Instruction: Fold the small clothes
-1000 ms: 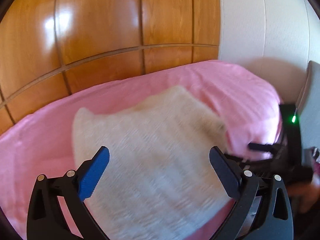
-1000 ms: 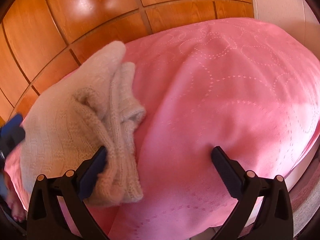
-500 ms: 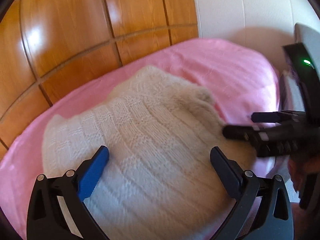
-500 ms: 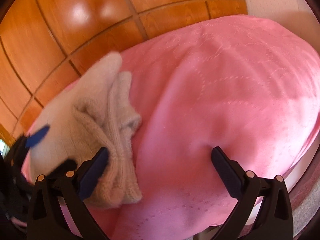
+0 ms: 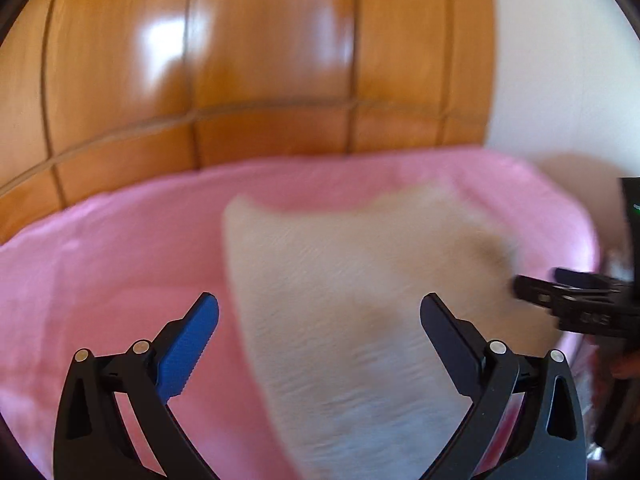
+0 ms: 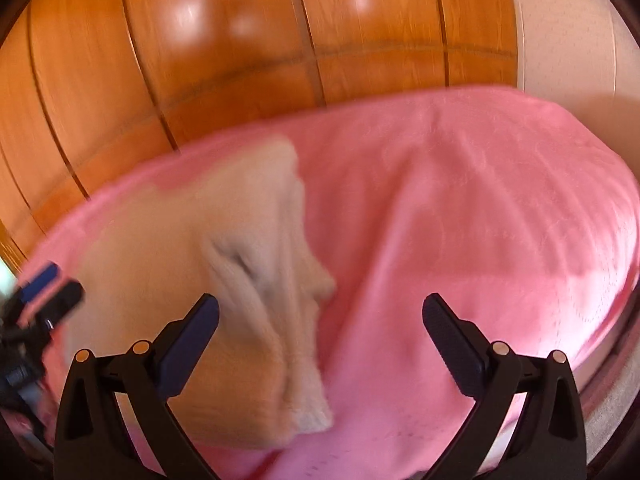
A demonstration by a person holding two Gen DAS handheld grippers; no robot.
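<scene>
Lying on the pink bedspread (image 5: pixel 120 248) is a cream knit sweater (image 5: pixel 360 300), folded into a rough rectangle w/ a chunky ribbed bit bunched along its right edge in the right wrist view (image 6: pixel 280 280). Both frames are pretty motion-blurred so knit detail is mostly gone.

Left gripper (image 5: pixel 320 320) is spread wide, nothing between the fingers, hanging over the near-left part of the sweater; 1 finger pad is blue (image 5: pixel 188 348), the other dark. Right gripper (image 6: pixel 320 320) is also wide open and empty, left finger over the sweater's ribbed edge, right finger over bare bedspread. You can see the right gripper from the left cam too (image 5: pixel 576 300), just at the sweater's right side, cannot tell if it's touching. Same deal the other way, left gripper (image 6: pixel 40 300) pokes in at the far left of the right cam, near the sweater's left edge.

Vs 0.5 s ago: the left cam has swung, sweater now sits more right in frame w/ way more pink showing on the left, and the right tool looks further off to the right. Sweater shape itself looks abt the same, both tools were open then too.

Around: glossy wood panel headboard (image 5: pixel 260 60) behind the bed, pale wall (image 5: pixel 560 80) at the right. Nothing blocking the sweater besides the gripper fingers themselves.
</scene>
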